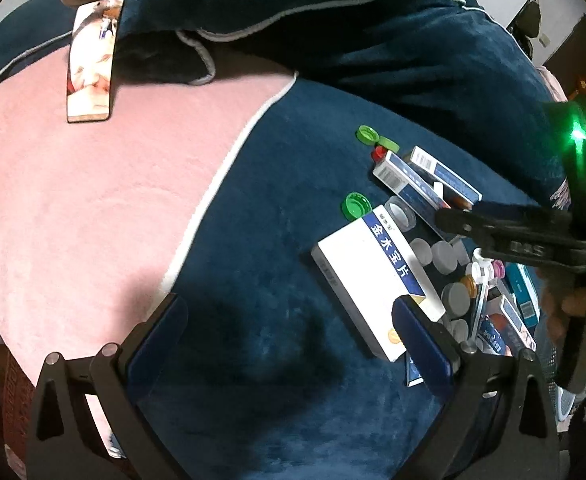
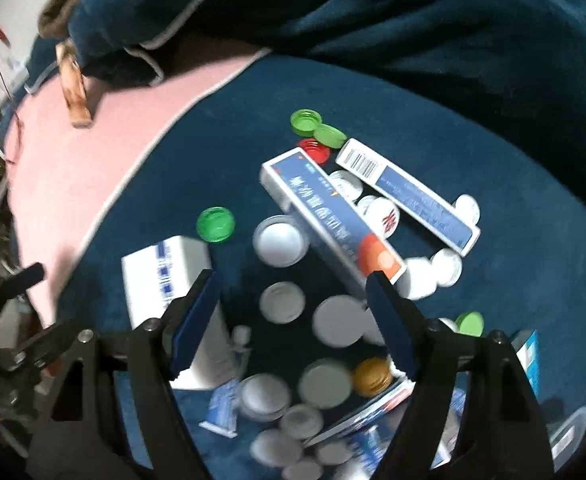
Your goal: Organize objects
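- Left wrist view: the left tongs (image 1: 289,340) are held spread and empty above the dark blue plush blanket (image 1: 253,240), beside the white-and-blue cardboard medicine box (image 1: 367,276), likely lined up for gripping it.
- Right wrist view: the right tongs (image 2: 293,316) are spread, gripping nothing, over white plastic bottle caps (image 2: 283,302) scattered just right of that box (image 2: 165,276), seemingly awaiting sorting.

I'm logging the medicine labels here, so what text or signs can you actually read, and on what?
"金水宝片": large white characters on the blue band of the white medicine box.
Barcode, digits too small to read: end of the long white and blue box.
Red mark on a white bottle cap: not legible.
White characters on the long blue box: blurred, unreadable.
Small print on the tubes and the other boxes: too blurred.
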The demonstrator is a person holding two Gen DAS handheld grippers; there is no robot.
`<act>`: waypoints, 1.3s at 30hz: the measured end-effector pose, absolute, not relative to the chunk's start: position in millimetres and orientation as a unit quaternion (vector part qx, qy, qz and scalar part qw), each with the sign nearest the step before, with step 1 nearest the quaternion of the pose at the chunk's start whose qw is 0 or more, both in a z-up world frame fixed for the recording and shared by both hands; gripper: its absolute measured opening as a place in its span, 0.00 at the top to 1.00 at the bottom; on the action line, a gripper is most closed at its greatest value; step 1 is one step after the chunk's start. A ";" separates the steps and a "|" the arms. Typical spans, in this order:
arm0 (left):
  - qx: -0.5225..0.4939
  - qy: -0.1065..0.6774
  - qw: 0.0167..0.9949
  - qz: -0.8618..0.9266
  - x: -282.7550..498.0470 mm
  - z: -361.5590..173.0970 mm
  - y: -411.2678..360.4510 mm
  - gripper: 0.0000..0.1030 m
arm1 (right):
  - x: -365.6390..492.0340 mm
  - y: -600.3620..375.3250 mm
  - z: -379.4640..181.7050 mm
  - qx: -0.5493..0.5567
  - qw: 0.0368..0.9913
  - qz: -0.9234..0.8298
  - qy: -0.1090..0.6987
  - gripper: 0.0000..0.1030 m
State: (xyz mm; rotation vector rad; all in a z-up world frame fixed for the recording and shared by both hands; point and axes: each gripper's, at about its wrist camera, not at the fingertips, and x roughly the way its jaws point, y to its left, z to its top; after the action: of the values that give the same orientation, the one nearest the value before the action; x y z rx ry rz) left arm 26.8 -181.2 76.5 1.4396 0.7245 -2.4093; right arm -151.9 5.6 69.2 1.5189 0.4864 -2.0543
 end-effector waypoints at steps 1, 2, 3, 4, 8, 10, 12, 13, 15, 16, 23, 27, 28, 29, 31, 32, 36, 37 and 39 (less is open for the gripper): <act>0.495 0.251 0.120 -0.823 26.2 74.8 -180.1 0.01 | -152.8 1.2 67.0 0.559 0.264 -0.762 0.193 0.26; 0.497 0.254 0.118 -0.821 25.0 72.7 -178.4 0.01 | -156.9 -5.1 62.5 0.554 0.259 -0.764 0.206 0.26; 0.500 0.256 0.116 -0.819 24.0 71.1 -176.8 0.01 | -158.1 -6.2 59.3 0.551 0.256 -0.765 0.213 0.26; 0.503 0.258 0.114 -0.817 22.2 68.5 -174.8 0.01 | -160.6 -8.5 56.3 0.548 0.255 -0.767 0.216 0.26; 0.510 0.260 0.113 -0.812 17.4 64.6 -170.3 0.01 | -166.5 -13.2 47.7 0.540 0.260 -0.767 0.230 0.26; 0.510 0.258 0.114 -0.812 15.8 64.2 -169.1 0.01 | -173.4 -12.5 46.4 0.536 0.264 -0.768 0.230 0.26; 0.513 0.256 0.114 -0.811 13.9 61.8 -167.7 0.01 | -179.0 -7.4 44.8 0.538 0.264 -0.768 0.225 0.26; 0.514 0.256 0.114 -0.810 13.5 60.8 -168.0 0.01 | -183.9 -9.8 40.2 0.541 0.265 -0.766 0.226 0.26; 0.517 0.259 0.114 -0.808 12.3 57.3 -167.9 0.01 | -189.7 -8.6 34.2 0.546 0.265 -0.760 0.232 0.26; 0.518 0.260 0.114 -0.807 11.5 56.2 -167.9 0.01 | -189.9 -8.1 31.2 0.548 0.267 -0.758 0.233 0.26; 0.518 0.278 0.113 -0.801 7.9 50.8 -166.4 0.01 | -185.9 -4.3 43.5 0.547 0.295 -0.747 0.237 0.58; 0.514 0.290 0.111 -0.800 5.9 51.0 -163.4 0.01 | -177.3 -2.5 56.9 0.548 0.293 -0.747 0.236 0.59; 0.512 0.296 0.111 -0.799 5.5 51.0 -162.6 0.01 | -174.5 -0.6 61.6 0.548 0.292 -0.749 0.233 0.60; 0.510 0.303 0.111 -0.797 4.3 51.1 -161.0 0.01 | -171.3 2.4 67.5 0.548 0.291 -0.751 0.227 0.60; 0.509 0.306 0.111 -0.797 1.2 51.5 -156.6 0.01 | -166.3 5.0 75.3 0.551 0.287 -0.754 0.213 0.60; 0.509 0.306 0.111 -0.797 -0.8 51.8 -154.4 0.01 | -165.2 7.6 80.5 0.554 0.285 -0.755 0.204 0.60; 0.518 0.291 0.122 -0.795 -13.9 47.0 -138.1 0.01 | -157.8 25.1 89.0 0.582 0.277 -0.746 0.166 0.61; 0.522 0.291 0.128 -0.792 -17.2 43.7 -134.8 0.01 | -157.8 26.1 87.3 0.589 0.277 -0.742 0.160 0.61; 0.524 0.294 0.137 -0.787 -25.2 37.4 -127.9 0.01 | -153.7 27.5 78.6 0.610 0.280 -0.727 0.146 0.61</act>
State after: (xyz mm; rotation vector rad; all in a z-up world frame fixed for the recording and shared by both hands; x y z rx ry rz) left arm -25.2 -127.9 37.4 1.5179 0.8514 -2.2790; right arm -153.7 27.5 78.6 1.6357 0.3922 -1.9493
